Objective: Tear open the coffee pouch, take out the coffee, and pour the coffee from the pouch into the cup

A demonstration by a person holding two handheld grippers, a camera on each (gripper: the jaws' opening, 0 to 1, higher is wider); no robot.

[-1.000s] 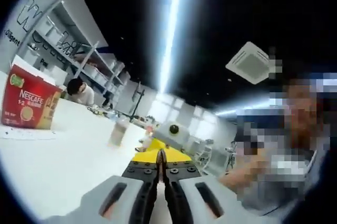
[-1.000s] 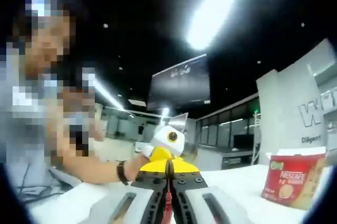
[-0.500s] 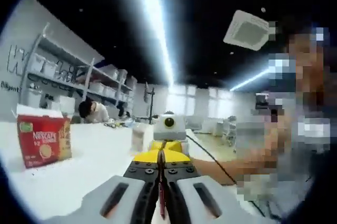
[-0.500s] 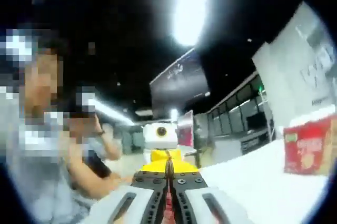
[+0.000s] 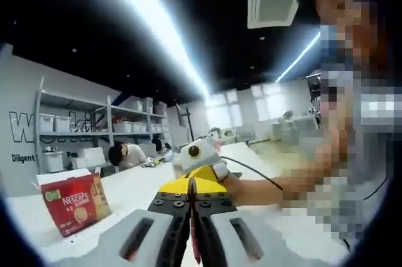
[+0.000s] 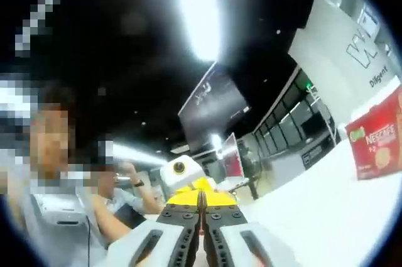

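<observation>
My left gripper [image 5: 191,199] is shut, and a thin red edge of the coffee pouch [image 5: 194,251] shows between its jaws. Tip to tip with it is my right gripper [image 5: 202,178], yellow-nosed, held by a hand. In the right gripper view my right gripper [image 6: 201,207] is likewise shut on a red sliver of the pouch [image 6: 201,234], with the left gripper [image 6: 202,186] facing it. Both are held up above the white table [image 5: 135,193].
A red Nescafé box [image 5: 70,201] stands on the table [image 6: 314,213] to the left; it is at the right edge as the box [image 6: 378,144] in the right gripper view. Shelves [image 5: 75,135] and a seated person [image 5: 125,154] are behind. The person holding the grippers is close.
Both cameras have rolled and tilted, so the room and the red box have shifted in each view. The two grippers stay shut, nose to nose, on the pouch.
</observation>
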